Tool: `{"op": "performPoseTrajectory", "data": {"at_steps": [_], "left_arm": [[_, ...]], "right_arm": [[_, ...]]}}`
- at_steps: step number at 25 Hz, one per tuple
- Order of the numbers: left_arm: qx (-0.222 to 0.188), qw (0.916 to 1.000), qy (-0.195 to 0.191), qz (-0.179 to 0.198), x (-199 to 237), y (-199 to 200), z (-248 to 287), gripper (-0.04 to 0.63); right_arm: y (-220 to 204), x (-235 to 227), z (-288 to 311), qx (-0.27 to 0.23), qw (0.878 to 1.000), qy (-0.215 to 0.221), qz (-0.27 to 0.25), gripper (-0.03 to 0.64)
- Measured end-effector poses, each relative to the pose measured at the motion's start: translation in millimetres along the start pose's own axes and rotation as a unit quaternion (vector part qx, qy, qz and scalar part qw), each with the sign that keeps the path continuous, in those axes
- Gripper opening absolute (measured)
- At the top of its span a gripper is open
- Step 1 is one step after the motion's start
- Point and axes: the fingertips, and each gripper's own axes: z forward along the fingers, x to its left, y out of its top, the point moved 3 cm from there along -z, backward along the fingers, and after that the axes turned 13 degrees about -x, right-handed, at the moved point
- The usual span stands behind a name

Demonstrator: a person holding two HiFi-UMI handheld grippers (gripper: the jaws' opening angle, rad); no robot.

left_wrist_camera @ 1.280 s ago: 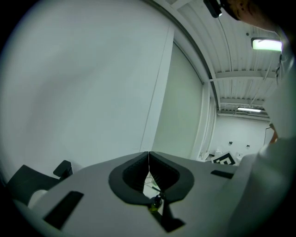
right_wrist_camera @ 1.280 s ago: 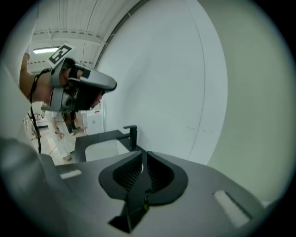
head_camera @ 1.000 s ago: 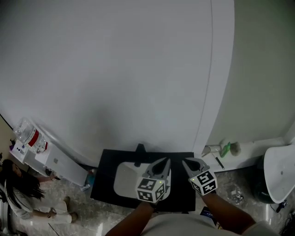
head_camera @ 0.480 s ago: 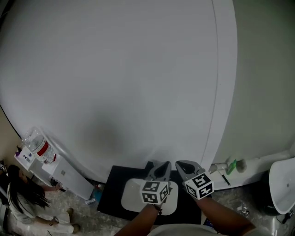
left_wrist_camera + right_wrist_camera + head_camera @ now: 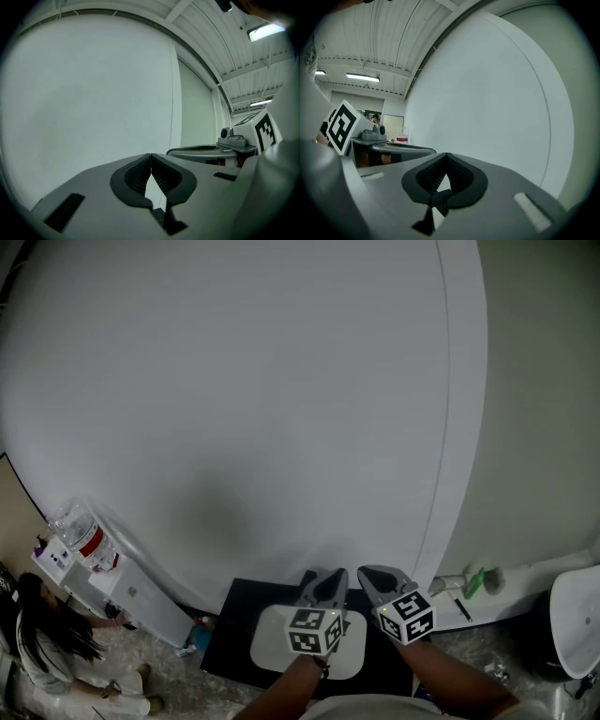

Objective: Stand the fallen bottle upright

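No fallen bottle shows in any view. Both grippers are held up side by side at the bottom of the head view, pointing level at a plain white wall. My left gripper (image 5: 331,577) is shut with nothing in it; in the left gripper view (image 5: 150,155) its tips touch. My right gripper (image 5: 367,574) is also shut and empty, its tips meeting in the right gripper view (image 5: 446,155). Below them lies a black table (image 5: 230,634) with a white board (image 5: 267,648) on it, mostly hidden by the grippers and arms.
A water dispenser (image 5: 94,568) with a clear jug stands at the lower left, and a person (image 5: 47,643) crouches beside it. A ledge at the right carries a green item (image 5: 473,581) and small white things. A white basin (image 5: 577,610) is at far right.
Both grippers have risen and come closer together, and the head view has tilted up, so the wall fills more and the black table less. Since half a second ago almost nothing moved.
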Motion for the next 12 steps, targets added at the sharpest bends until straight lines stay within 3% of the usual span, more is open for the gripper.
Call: {"op": "performPoseTrajectory", "data": {"at_steps": [12], "left_arm": [[-0.002, 1.0, -0.001, -0.002, 5, 3, -6, 0.009]], "right_arm": [[5, 11, 5, -0.004, 1.0, 0.009, 0.0, 0.002]]}}
